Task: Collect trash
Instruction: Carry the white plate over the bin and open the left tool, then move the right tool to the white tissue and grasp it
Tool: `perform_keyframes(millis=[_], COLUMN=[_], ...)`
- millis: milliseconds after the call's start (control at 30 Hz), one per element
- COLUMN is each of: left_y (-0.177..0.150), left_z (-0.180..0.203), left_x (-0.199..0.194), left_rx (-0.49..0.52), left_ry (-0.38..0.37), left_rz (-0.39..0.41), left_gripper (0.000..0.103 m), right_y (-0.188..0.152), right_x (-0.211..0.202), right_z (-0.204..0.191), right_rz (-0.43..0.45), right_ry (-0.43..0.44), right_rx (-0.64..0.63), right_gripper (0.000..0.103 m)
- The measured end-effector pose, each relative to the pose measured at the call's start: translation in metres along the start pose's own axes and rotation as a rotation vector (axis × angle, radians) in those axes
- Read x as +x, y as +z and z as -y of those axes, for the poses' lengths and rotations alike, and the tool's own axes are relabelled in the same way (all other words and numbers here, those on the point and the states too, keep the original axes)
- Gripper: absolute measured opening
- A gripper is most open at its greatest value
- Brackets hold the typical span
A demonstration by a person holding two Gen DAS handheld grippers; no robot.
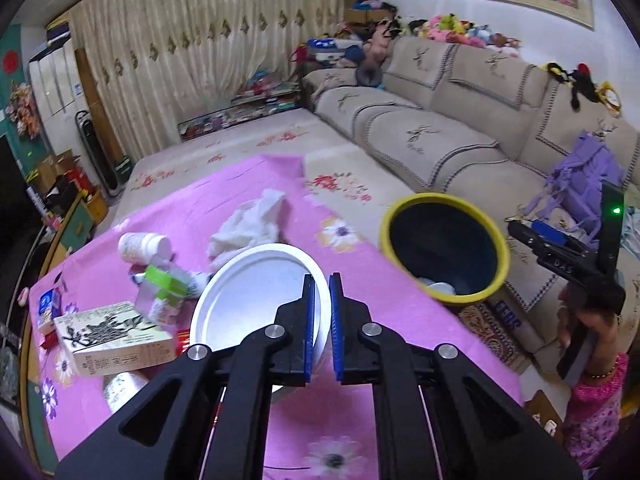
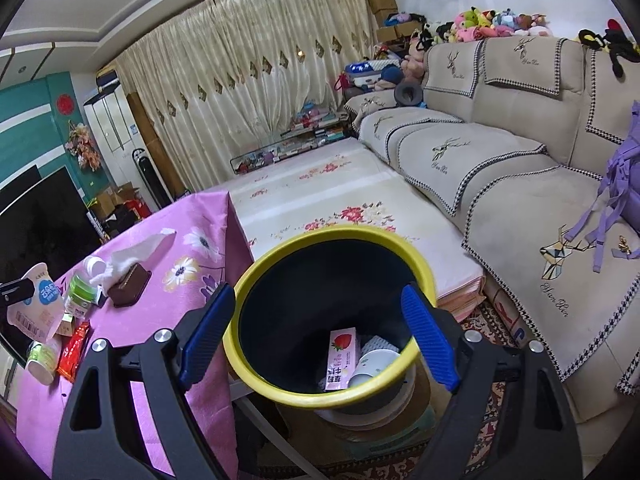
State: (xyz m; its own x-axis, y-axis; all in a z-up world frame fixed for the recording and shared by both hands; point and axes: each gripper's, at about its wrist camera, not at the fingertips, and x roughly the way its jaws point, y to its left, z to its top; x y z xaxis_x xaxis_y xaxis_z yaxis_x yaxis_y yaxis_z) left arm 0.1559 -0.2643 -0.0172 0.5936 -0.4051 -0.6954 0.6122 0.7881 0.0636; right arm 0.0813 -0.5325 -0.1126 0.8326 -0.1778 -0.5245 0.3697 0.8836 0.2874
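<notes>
The left hand-held gripper [image 1: 321, 280] clamps a white round plastic lid [image 1: 256, 296]; the yellow-rimmed black bin [image 2: 280, 384] off the table's edge holds a pink carton [image 2: 340, 356] and white cup [image 2: 374, 364].

tablecloth [image 1: 248, 216]: pink floral | bin [image 2: 256, 280]: yellow rim | plate [image 1: 248, 292]: white

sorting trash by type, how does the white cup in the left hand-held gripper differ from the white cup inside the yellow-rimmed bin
The white plastic cup is clamped at its rim in the left hand-held gripper, above the pink table; the white paper cup lies on its side in the yellow-rimmed bin. The held cup carries a printed blue label; the binned one looks nearly plain. Both are white, empty cups.
</notes>
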Motion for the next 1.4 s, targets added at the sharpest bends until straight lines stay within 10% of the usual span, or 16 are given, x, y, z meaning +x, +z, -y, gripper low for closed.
perform_keyframes(millis=[567,967,1100,1400], left_y=[0.055,0.069,0.069,0.062], left_z=[0.137,0.179,0.180,0.141], left_x=[0.098,0.189,0.194,0.127], left_rx=[0.129,0.162,0.165,0.084], left_ry=[-0.255,-0.285,-0.254,-0.217], left_rz=[-0.041,-0.115,-0.098,0.013], left_gripper=[0.008,0.010,0.050,0.071], right_y=[-0.001,-0.003,-0.004,-0.007], right_x=[-0.039,-0.037,-0.037,-0.037], right_z=[0.062,0.089,0.092,0.085], right_rz=[0.055,0.037,0.034,0.033], right_ry=[-0.179,-0.217,-0.220,-0.194], right_rx=[0.015,0.051,0.059,0.059], right_gripper=[0.081,0.081,0.081,0.081])
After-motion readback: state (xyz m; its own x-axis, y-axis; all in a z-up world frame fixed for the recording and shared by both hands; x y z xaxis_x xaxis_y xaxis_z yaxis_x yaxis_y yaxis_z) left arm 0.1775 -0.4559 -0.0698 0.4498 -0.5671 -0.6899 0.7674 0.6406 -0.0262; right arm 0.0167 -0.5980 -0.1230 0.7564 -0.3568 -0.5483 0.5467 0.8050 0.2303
